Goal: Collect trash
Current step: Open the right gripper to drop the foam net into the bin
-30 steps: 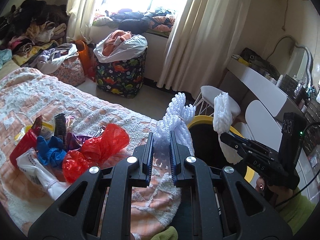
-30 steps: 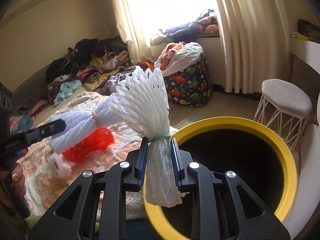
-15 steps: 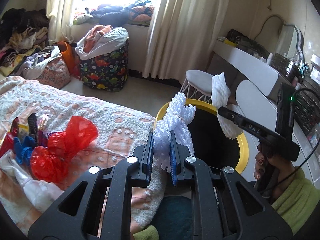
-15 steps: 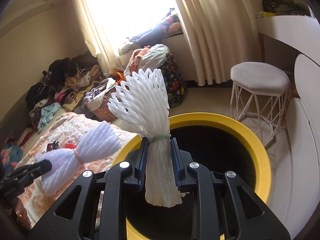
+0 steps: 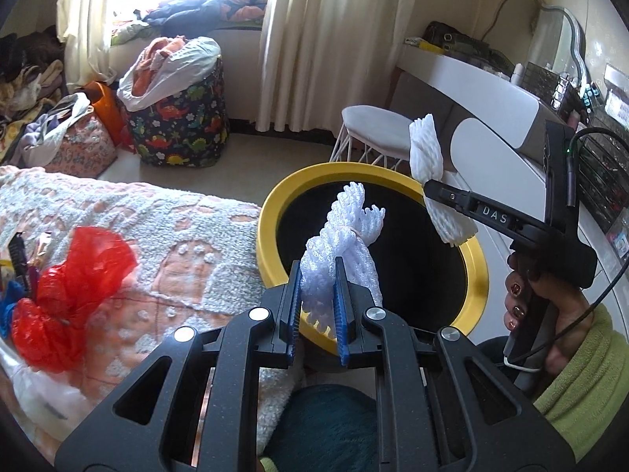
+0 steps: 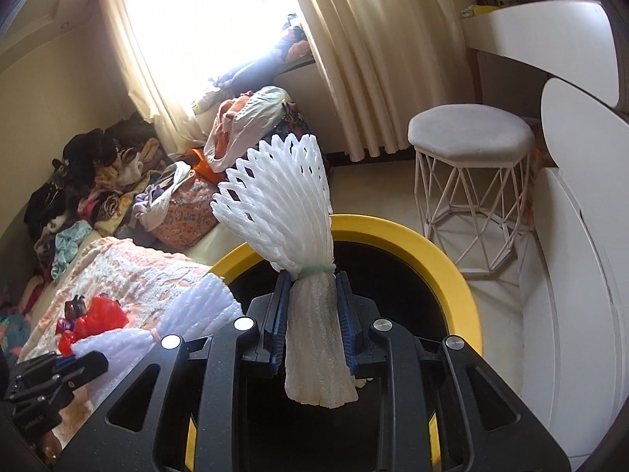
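Note:
My left gripper [image 5: 317, 271] is shut on a white foam fruit net [image 5: 341, 244] tied with a band, held over the near rim of a yellow-rimmed black bin [image 5: 275, 212]. My right gripper [image 6: 312, 287] is shut on a second white foam net [image 6: 287, 196] above the same bin [image 6: 452, 271]. In the left wrist view the right gripper [image 5: 426, 188] holds its net [image 5: 426, 157] over the bin's far right rim. In the right wrist view the left gripper's net [image 6: 188, 314] shows at lower left.
A red plastic bag [image 5: 74, 275] and other trash lie on the bedspread [image 5: 157, 216] at left. A white wire stool [image 6: 468, 145], a white dresser [image 5: 471, 82] and a dinosaur-print laundry basket [image 5: 181, 126] stand around the bin.
Both grippers moved with their nets from beside the bed to over the bin's opening. The bin now fills more of both views. Both grips are unchanged.

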Available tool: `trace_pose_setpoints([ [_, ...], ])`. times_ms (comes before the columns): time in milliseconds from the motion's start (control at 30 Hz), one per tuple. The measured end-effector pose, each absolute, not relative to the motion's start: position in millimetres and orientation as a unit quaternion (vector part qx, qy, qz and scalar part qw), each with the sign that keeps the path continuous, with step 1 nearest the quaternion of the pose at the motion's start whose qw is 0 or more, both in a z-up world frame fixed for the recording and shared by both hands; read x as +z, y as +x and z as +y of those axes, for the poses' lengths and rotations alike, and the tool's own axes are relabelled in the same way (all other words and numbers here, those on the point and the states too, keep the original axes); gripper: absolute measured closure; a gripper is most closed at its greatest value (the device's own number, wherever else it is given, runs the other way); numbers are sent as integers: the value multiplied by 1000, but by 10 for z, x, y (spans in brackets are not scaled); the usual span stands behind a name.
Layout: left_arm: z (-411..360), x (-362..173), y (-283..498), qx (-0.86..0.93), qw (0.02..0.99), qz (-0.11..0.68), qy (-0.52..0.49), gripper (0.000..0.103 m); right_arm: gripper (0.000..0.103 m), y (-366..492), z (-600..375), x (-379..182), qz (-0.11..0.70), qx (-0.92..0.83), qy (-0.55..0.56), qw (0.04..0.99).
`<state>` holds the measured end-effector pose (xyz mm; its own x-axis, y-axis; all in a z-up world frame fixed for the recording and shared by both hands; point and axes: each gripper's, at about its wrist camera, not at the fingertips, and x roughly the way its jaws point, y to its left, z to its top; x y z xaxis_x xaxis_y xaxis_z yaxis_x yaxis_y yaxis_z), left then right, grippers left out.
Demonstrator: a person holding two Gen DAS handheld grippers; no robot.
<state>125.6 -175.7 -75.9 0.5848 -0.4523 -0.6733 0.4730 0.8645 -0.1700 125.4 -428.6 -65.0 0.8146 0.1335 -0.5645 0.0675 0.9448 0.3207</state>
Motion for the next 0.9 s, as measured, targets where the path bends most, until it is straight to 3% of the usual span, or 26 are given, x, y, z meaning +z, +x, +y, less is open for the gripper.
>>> trace_pose_setpoints([
  [167, -1842, -812, 1327, -267, 887, 377, 12, 87, 71, 1262, -4350, -689, 306, 7, 172, 936],
  [233, -1827, -821, 1340, -263, 889, 374, 7, 57, 65, 1280, -4383, -697, 308, 5, 176, 935],
  [267, -1810, -820, 1345, -262, 890, 373, 2, 49, 60, 1281, -4396, -700, 308, 5, 178, 935],
  [333, -1763, -814, 1343, -253, 895, 367, -9, 19, 51, 1283, -4393, -705, 309, 2, 179, 934],
  [367, -1728, -809, 1344, -243, 899, 365, -11, 13, 49, 1281, -4390, -708, 308, 1, 180, 934],
  [533, -1549, -754, 1326, -223, 908, 352, -34, 11, 40, 1289, -4336, -686, 307, 6, 177, 935],
  [900, -1210, -631, 1219, -184, 924, 331, -53, 11, 33, 1287, -3969, -526, 298, 45, 154, 941],
])
